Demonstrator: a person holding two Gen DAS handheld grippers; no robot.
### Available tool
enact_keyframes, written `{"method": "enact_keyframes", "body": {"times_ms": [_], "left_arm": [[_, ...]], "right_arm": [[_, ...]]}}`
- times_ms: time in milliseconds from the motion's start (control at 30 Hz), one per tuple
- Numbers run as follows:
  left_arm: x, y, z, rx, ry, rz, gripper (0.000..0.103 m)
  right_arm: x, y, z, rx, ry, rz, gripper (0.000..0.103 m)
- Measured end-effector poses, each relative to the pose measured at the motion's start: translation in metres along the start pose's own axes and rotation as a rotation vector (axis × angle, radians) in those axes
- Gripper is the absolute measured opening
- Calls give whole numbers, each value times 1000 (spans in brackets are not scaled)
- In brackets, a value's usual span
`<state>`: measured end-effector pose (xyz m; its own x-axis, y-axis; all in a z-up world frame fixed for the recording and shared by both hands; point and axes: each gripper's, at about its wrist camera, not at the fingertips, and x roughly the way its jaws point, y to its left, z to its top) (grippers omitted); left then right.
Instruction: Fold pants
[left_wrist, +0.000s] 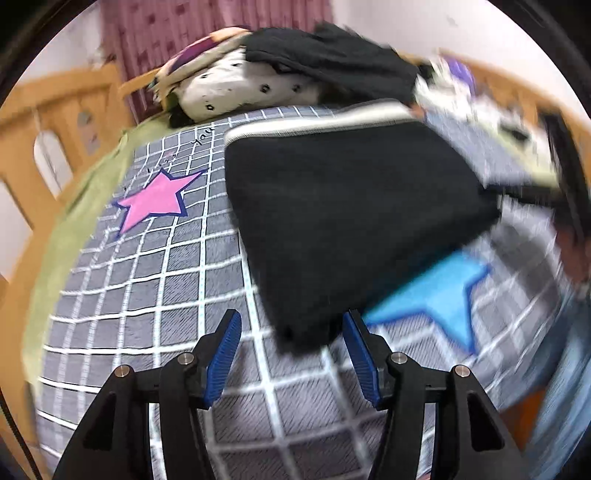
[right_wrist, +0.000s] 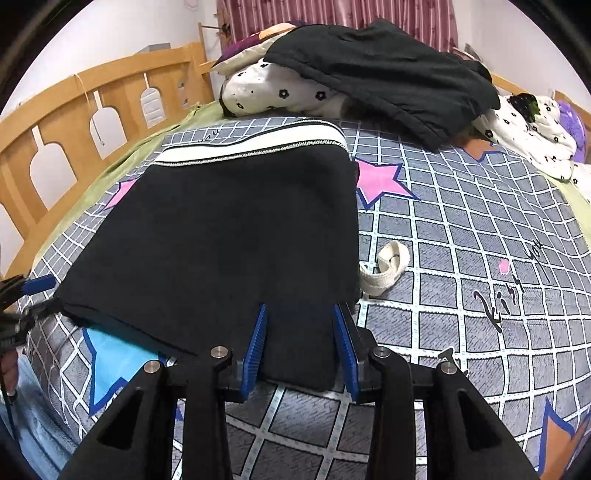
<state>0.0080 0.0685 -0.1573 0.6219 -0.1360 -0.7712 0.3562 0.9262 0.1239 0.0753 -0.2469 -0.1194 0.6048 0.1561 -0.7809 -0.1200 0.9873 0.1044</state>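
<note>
While both grippers, left (left_wrist: 291, 323) and right (right_wrist: 300, 317), gape empty, black pants (right_wrist: 229, 236) lie folded, white waistband (right_wrist: 255, 146) showing.

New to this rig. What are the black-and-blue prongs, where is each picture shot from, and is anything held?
No robot arm: a person carries a hand-held gripper in each hand, each with a fisheye camera looking out along its two blue-padded fingers. One picture is from the left hand-held gripper, the other from the right hand-held gripper. On the checked bedspread lie folded black pants, their white waistband on the far side. Both grippers are open; the right straddles the pants' near edge without clamping. A white strap lies beside them.
</note>
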Motion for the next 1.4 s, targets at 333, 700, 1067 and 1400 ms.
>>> {"method": "enact_keyframes", "body": {"times_ms": [333,700,1067,1400], "left_arm": [[12,8,11,-110,-78,74,13],[3,7,-13,-141,-14,97,27],[-8,23,34,-247,-114,-5,56],[32,20,46,-252,-61,-89,62]], "right_arm": [[2,9,-6,-41,6,-38,37],[6,12,-11,-92,34,-53,37],[5,23,10,-67,-75,-31,37],[0,14,30,-83,-68,-16,39]]}}
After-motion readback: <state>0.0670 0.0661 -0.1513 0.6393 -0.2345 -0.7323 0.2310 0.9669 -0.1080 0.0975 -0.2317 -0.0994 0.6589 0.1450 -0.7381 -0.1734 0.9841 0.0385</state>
